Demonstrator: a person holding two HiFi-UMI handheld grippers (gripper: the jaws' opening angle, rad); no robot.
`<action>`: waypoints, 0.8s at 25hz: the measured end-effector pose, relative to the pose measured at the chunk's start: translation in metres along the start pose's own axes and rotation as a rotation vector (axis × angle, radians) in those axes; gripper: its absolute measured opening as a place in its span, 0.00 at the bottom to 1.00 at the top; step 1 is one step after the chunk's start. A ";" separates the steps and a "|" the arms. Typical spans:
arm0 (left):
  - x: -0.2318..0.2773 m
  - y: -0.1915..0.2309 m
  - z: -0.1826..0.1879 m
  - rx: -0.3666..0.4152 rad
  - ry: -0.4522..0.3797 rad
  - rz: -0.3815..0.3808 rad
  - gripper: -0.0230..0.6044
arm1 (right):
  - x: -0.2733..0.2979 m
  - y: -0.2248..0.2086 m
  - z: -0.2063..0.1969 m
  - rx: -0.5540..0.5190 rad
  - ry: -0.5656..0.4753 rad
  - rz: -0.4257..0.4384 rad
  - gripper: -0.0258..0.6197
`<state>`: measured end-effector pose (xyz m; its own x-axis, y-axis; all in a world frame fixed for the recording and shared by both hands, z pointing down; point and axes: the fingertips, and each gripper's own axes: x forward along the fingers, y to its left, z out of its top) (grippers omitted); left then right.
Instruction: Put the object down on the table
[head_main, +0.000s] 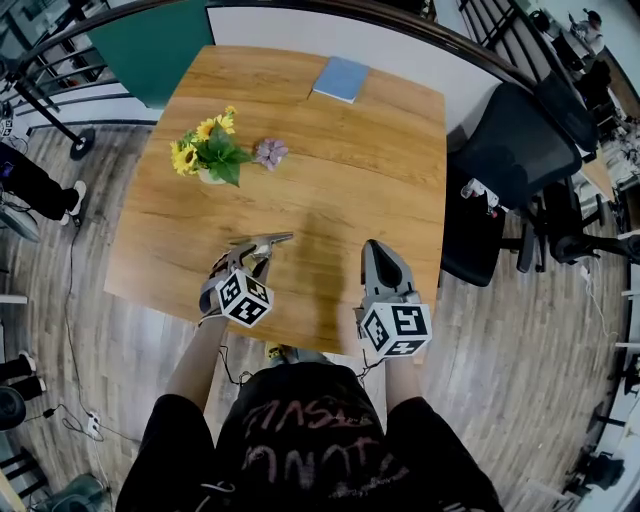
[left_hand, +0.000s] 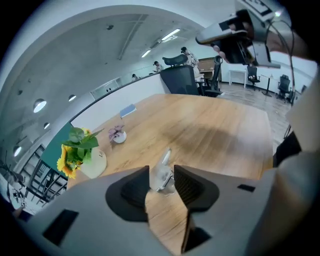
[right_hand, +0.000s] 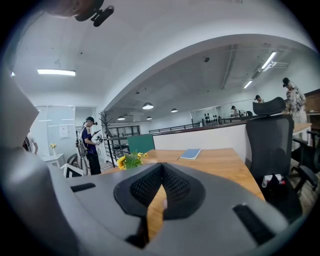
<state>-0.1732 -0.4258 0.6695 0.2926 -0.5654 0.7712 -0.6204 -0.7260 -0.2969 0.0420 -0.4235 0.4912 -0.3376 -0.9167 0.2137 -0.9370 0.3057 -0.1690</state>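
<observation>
**Ann:** Head view first. What can you see?

**Ben:** A wooden table with sunflowers in a pot, a little purple flower and a blue notebook. The left gripper tips down at the near side. The right gripper is beside it, and they do not touch.

**Ann:** Where is the object?

**Ben:** Something thin and silver shows at the left gripper's tip. I cannot tell if it is the object or part of the jaw.

**Ann:** Left gripper view?

**Ben:** The jaws stand wide apart. A small shiny clear thing rests on the table between their tips. The pads do not squeeze it. Its bottom is hidden behind the jaws, and I cannot tell what it is.

**Ann:** Right gripper view?

**Ben:** The right gripper's jaws are closed, tip against tip, with nothing between them. They cover the near part of the table. Past them are the notebook, the sunflowers and a black chair, its bottom hidden by the gripper.
</observation>
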 end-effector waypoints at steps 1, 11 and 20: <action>-0.005 0.001 0.003 -0.022 -0.018 0.003 0.30 | -0.001 0.001 0.000 0.002 0.000 0.000 0.05; -0.056 0.027 0.021 -0.147 -0.151 0.117 0.10 | -0.017 0.013 0.007 -0.007 -0.013 0.001 0.05; -0.103 0.038 0.027 -0.276 -0.250 0.193 0.06 | -0.029 0.022 0.008 0.000 -0.012 0.005 0.05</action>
<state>-0.2069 -0.4061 0.5636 0.2984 -0.7833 0.5454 -0.8431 -0.4842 -0.2341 0.0321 -0.3925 0.4737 -0.3408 -0.9184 0.2010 -0.9354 0.3098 -0.1701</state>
